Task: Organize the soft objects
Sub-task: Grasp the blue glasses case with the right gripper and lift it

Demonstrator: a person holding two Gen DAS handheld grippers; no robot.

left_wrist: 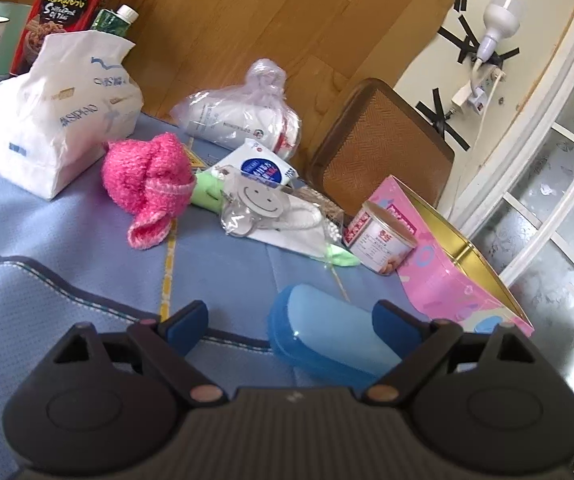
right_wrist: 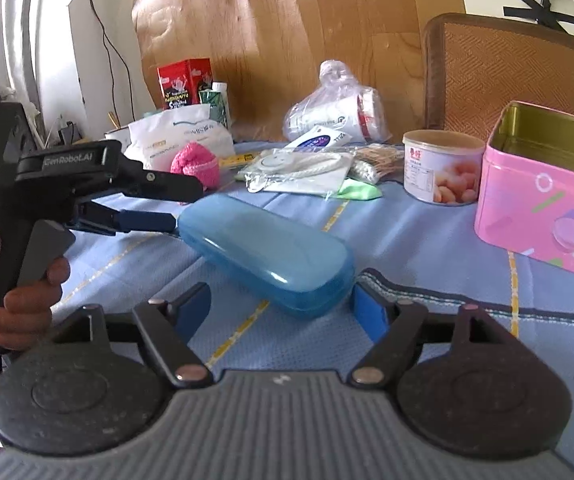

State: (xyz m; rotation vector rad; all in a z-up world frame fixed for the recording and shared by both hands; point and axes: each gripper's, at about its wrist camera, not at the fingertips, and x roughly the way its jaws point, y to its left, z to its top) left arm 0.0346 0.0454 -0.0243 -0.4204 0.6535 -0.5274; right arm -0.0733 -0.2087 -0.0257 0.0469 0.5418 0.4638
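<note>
A translucent blue glasses case (left_wrist: pixel 327 336) (right_wrist: pixel 267 248) lies on the blue tablecloth. My left gripper (left_wrist: pixel 291 326) is open wide, with the case's end between its fingers, close against the right pad (left_wrist: pixel 393 326) and apart from the left one. My right gripper (right_wrist: pixel 281 310) is also open, and the case's near end sits between its pads without being pinched. In the right wrist view, a hand holds the left gripper (right_wrist: pixel 183 208) at the case's far end. A pink knitted piece (left_wrist: pixel 147 176) (right_wrist: pixel 195 166) lies further back.
An open pink tin (left_wrist: pixel 459 264) (right_wrist: pixel 543 200) stands on the right, with a small can (left_wrist: pixel 381 240) (right_wrist: pixel 443 168) beside it. A white tissue pack (left_wrist: pixel 55 120), a knotted plastic bag (left_wrist: pixel 247 116), a smiley packet (left_wrist: pixel 263 196) and a chair back (right_wrist: pixel 507 72) crowd the rear.
</note>
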